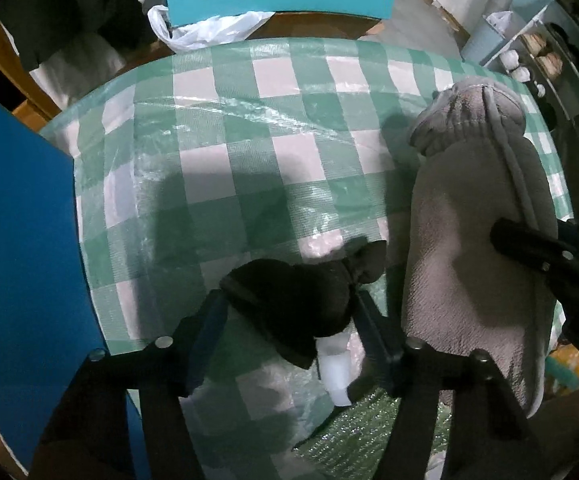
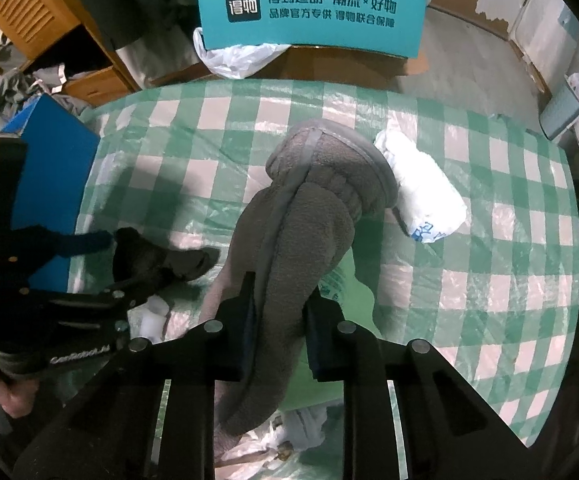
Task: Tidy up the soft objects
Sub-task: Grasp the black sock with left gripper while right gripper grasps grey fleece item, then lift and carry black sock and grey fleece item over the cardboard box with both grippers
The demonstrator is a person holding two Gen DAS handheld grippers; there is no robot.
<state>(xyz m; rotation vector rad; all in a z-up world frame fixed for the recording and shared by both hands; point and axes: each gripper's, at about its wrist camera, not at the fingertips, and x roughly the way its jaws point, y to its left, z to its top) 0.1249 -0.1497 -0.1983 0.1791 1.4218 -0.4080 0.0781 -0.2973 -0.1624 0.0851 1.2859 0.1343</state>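
My left gripper [image 1: 289, 300] is shut on a dark soft cloth item [image 1: 301, 296] with a white tag, held just above the green checked tablecloth [image 1: 249, 160]. My right gripper [image 2: 279, 300] is shut on a grey fleece garment [image 2: 289, 232] that hangs between its fingers and bunches up ahead. The grey garment also shows at the right of the left wrist view [image 1: 477, 240], with my right gripper's finger against it. In the right wrist view the left gripper [image 2: 121, 264] and its dark cloth [image 2: 157, 260] are at the left.
A white plastic bag [image 2: 425, 196] lies on the tablecloth [image 2: 489, 220] right of the grey garment. A blue box [image 1: 21, 260] stands at the table's left edge. A teal printed box [image 2: 313, 16] and a crumpled white bag [image 2: 237, 56] are beyond the far edge. Shelves stand at the right.
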